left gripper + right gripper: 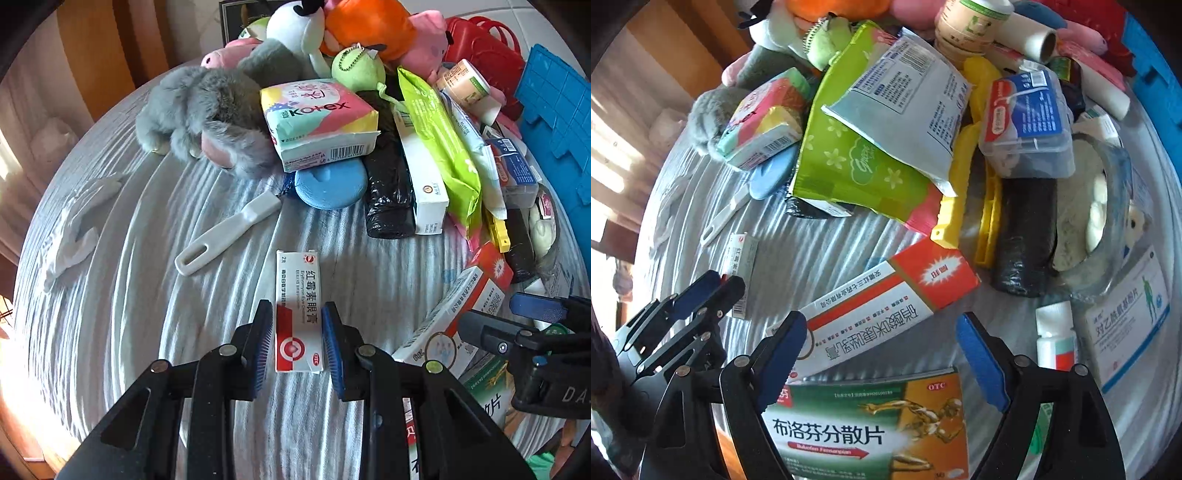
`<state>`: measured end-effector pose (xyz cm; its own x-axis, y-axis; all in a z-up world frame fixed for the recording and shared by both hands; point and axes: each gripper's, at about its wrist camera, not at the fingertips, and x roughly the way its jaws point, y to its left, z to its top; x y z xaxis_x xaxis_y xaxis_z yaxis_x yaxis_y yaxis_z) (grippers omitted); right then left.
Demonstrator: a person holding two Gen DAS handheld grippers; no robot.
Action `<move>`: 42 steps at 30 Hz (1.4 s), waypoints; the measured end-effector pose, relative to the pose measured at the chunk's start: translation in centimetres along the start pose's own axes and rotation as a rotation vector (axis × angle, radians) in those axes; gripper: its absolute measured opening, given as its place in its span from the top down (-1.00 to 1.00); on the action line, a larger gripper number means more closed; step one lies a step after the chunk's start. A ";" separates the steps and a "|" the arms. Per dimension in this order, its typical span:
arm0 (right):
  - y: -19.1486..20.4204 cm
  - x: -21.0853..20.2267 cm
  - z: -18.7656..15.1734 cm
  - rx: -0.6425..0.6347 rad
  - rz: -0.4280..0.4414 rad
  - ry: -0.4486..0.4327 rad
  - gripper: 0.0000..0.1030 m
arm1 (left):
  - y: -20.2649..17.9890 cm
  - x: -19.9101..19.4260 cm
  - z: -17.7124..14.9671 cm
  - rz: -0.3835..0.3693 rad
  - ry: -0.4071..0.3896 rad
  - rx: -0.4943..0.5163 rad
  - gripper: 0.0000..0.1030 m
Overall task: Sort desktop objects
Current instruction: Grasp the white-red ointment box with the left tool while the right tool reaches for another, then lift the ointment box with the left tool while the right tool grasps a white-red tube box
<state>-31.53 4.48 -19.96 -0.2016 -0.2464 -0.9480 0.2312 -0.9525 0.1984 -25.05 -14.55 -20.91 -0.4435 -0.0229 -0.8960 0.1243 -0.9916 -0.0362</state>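
On the grey striped cloth lies a small red-and-white ointment box [299, 280]; my left gripper [297, 317] is shut on its lower half, with a blue pad against each long side. From the right wrist, that box [740, 266] and the left gripper [713, 286] show at the left. My right gripper [881, 328] stands open over a long red-and-white tube box [886, 306] that lies slantwise between its fingers. Below the tube box lies a green-and-orange tablet box [868, 424]. In the left wrist view the right gripper [517, 317] hangs over the tube box [454, 310].
Plush toys [207, 110], a Kotex pack [317, 122], a green pouch [849, 155], black rolls [1023, 236], a yellow clip [960, 192] and a floss case [1027, 122] are piled at the back. A white brush handle [225, 232], white bottle [1056, 339] and blue crate [557, 122] are nearby.
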 end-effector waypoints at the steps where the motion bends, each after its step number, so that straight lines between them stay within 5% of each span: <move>1: 0.0 0.2 0.0 0.027 -0.011 0.000 -0.63 | 0.4 0.4 0.2 -0.020 0.020 0.016 0.47; 8: 1.6 1.3 -0.6 0.282 -0.070 -0.027 -0.62 | 2.5 1.1 1.1 -0.115 0.088 0.228 0.47; 11: 2.7 1.8 -0.3 0.323 -0.128 -0.030 -0.36 | 3.1 0.8 1.2 -0.145 0.077 0.277 0.50; 14: 3.2 1.7 -0.1 0.339 -0.188 -0.052 -0.23 | 3.4 -0.6 1.5 -0.171 0.027 0.323 0.51; 21: 3.4 -3.3 -1.6 0.425 -0.153 -0.182 0.14 | 3.9 -5.3 3.1 -0.213 -0.109 0.376 0.51; 23: 3.9 -5.3 -1.7 0.418 -0.153 -0.233 0.17 | 1.3 -6.7 4.4 -0.212 -0.144 0.379 0.51; 24: 4.4 -5.9 -1.6 0.413 -0.159 -0.251 0.77 | 0.5 -7.5 4.7 -0.214 -0.157 0.380 0.51; 25: 4.7 -6.7 -1.5 0.413 -0.151 -0.274 0.97 | 0.3 -7.8 4.9 -0.219 -0.167 0.378 0.51; 29: 5.7 -9.0 -1.6 0.381 -0.181 -0.312 0.97 | 0.0 -8.9 5.5 -0.230 -0.192 0.399 0.50; 32: 5.8 -8.2 -2.6 0.355 -0.221 -0.246 0.84 | -0.8 -8.2 5.3 -0.245 -0.162 0.410 0.50; 36: 5.4 -5.1 -4.7 0.340 -0.223 -0.166 -0.09 | 0.0 -5.5 3.5 -0.234 -0.077 0.427 0.51; 42: 6.7 -2.0 -4.8 0.302 -0.243 -0.094 -0.14 | -0.2 -2.7 2.5 -0.223 -0.021 0.442 0.51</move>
<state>-25.06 -0.55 -17.93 -0.3052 -0.0091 -0.9522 -0.1213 -0.9914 0.0484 -26.07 -14.63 -17.38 -0.4344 0.1975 -0.8788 -0.3622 -0.9316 -0.0303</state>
